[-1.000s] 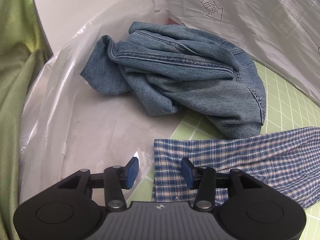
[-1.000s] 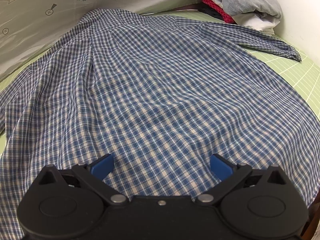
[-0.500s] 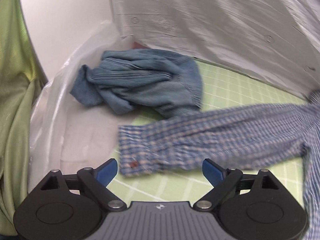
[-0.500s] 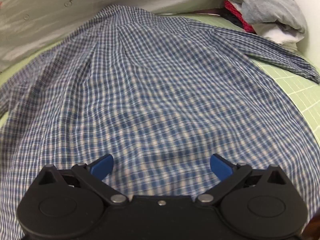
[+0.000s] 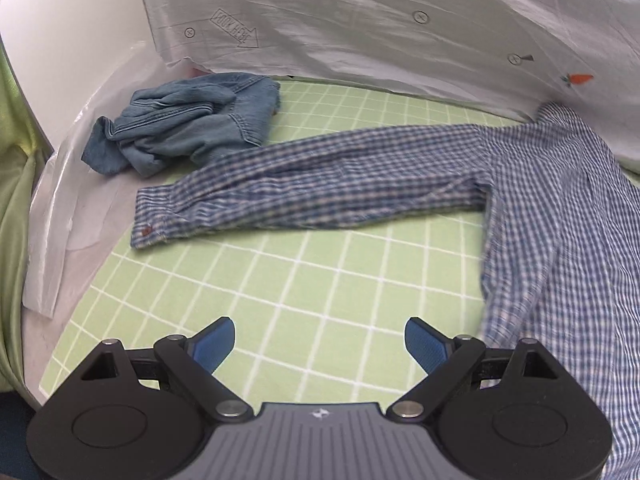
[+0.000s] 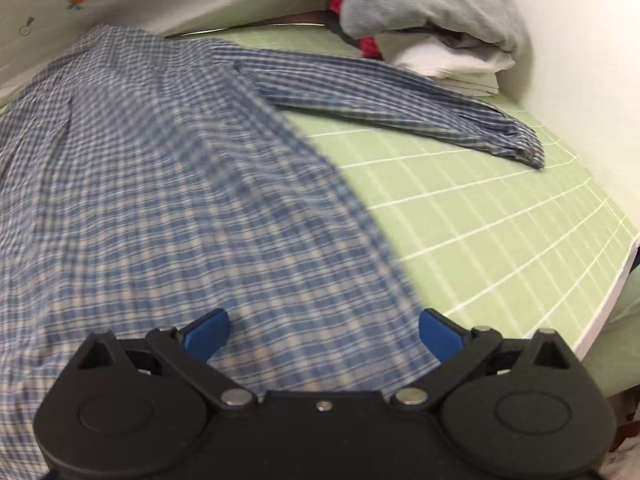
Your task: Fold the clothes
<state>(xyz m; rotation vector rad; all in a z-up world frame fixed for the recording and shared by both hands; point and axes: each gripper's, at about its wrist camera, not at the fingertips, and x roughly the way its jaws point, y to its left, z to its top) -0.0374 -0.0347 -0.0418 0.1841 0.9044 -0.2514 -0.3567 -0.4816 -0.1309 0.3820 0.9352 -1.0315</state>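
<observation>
Fingers of left gripper (image 5: 319,343) and right gripper (image 6: 323,333) spread wide, empty. Plaid shirt (image 6: 168,184) lies flat on green grid mat (image 5: 304,280), both sleeves out: unfolded. Denim garment (image 5: 188,120) crumpled; stack of clothes (image 6: 424,28) sits at far corner.

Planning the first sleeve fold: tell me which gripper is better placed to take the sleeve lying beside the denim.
Left. The left gripper is open over bare mat, facing that sleeve and its cuff. The right gripper hovers open over the shirt body, by the other sleeve.

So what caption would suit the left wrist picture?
Open left gripper above a green grid mat, facing a plaid shirt's outstretched sleeve and crumpled denim garment.
</observation>
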